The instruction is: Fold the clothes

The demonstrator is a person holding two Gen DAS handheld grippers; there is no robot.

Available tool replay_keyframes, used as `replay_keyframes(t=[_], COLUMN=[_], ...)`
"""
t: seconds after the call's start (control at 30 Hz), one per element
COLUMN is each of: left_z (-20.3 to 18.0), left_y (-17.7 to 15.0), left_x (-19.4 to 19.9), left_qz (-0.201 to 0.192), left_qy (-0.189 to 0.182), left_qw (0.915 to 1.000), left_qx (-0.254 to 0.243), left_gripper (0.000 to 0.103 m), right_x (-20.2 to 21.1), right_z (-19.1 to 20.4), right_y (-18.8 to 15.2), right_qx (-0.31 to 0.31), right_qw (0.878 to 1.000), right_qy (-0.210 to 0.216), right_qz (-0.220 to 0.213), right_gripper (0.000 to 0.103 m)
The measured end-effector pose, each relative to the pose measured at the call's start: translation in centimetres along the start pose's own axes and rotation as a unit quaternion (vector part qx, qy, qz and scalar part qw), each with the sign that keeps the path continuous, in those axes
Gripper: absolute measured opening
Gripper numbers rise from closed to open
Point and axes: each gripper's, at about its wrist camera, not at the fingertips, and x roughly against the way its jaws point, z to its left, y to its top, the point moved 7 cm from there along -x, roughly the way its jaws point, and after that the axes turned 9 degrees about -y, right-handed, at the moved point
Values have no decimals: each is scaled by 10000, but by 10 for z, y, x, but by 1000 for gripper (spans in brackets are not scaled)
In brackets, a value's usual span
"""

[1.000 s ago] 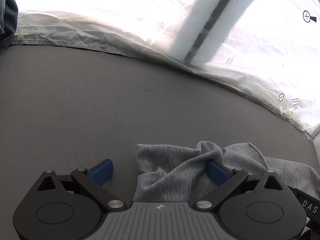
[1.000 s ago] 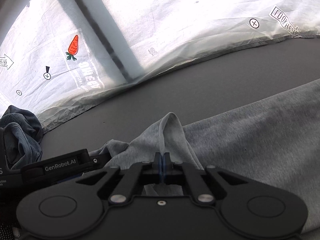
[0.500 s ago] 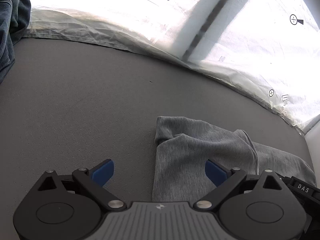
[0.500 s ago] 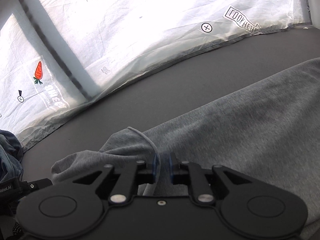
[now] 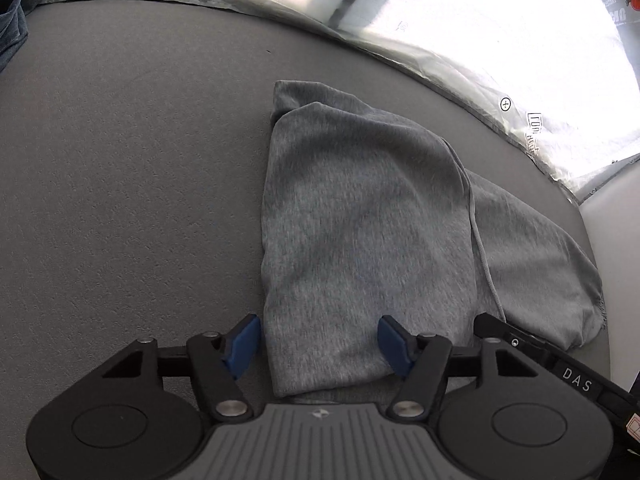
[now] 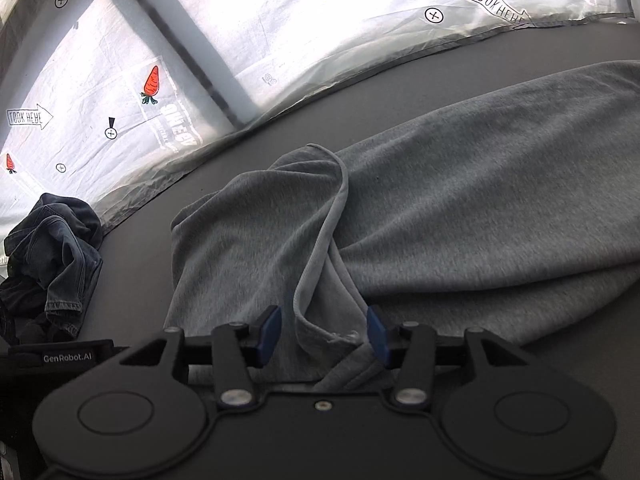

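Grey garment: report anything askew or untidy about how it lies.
The grey garment is not flat. A ribbed edge of the folded-over flap stands up in a ridge, bunching toward the right gripper, whose jaws have just been opening around it. Loose threads show there.

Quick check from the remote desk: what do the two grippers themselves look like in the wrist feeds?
Both are black two-finger units with blue pads, silver pivot screws and round discs on either side. The left gripper has a ribbed grey centre plate; the right gripper is plain black. Lettered black bars beside them read "DAS" and "GenRobot.AI". No cables or sleeves show.

R gripper point(image 6: 323, 330) jaws just opening over grey garment point(image 6: 460, 208).
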Motion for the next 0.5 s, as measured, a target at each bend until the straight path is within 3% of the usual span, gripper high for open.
replay_keyframes(t=[0.07, 0.1, 0.13, 0.17, 0.3, 0.5], left_z=[0, 0, 0, 1, -4, 3], left_y=[-2, -3, -5, -6, -14, -27], left_x=[0, 0, 0, 0, 13, 9], left_qz=[-32, -41, -50, -59, -15, 59], left_qy=[95, 77, 59, 39, -280, -302], left_qw=[9999, 9999, 9999, 9998, 9993, 9990], left_qx=[15, 80, 146, 210, 252, 334], left_gripper=[33, 12, 7, 4, 4, 9], right_x=[-5, -6, -7, -7, 24, 16], right_z=[0, -1, -4, -7, -23, -39], right_y=[-7, -8, -9, -10, -11, -31], right_qx=[238, 277, 210, 78, -522, -604], right_qw=[9994, 9990, 9988, 9991, 9983, 9958], right_qy=[-261, -360, -426, -412, -242, -680], right_qz=[31, 38, 67, 110, -122, 138], right_gripper=[50, 35, 19, 4, 4, 9])
